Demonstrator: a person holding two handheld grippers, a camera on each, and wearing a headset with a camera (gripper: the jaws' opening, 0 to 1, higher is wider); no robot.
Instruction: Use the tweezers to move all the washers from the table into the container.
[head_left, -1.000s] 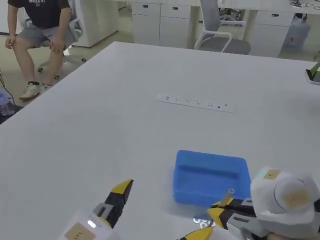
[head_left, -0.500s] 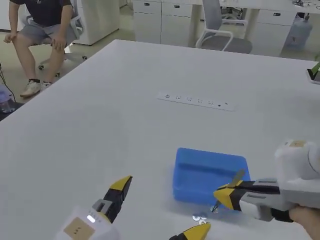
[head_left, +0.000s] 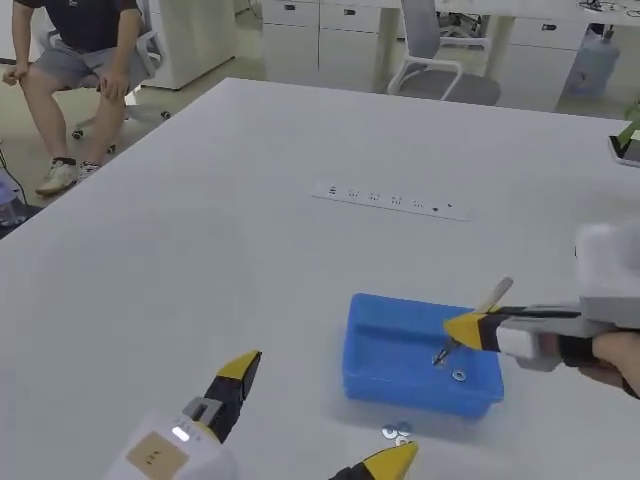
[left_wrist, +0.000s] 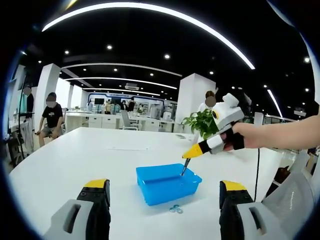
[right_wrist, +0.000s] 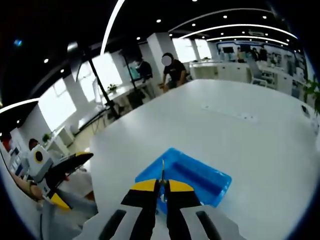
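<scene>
Moved tweezers (head_left: 445, 352) over container (head_left: 400, 305), dropped washer (head_left: 458, 376) in.
Pinching tweezers in R gripper (head_left: 462, 328) fingers, keeping L gripper (head_left: 318, 415) fingers wide; gotta grab remaining washers (head_left: 397, 432), bottom center.

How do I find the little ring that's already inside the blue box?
Look at the big white table, then at the blue container at its near end. Inside it, right beside the tip of the tweezers, lies one small silver washer. It is alone on the blue floor, while the other washers huddle on the bare table just outside the container's front wall.
</scene>
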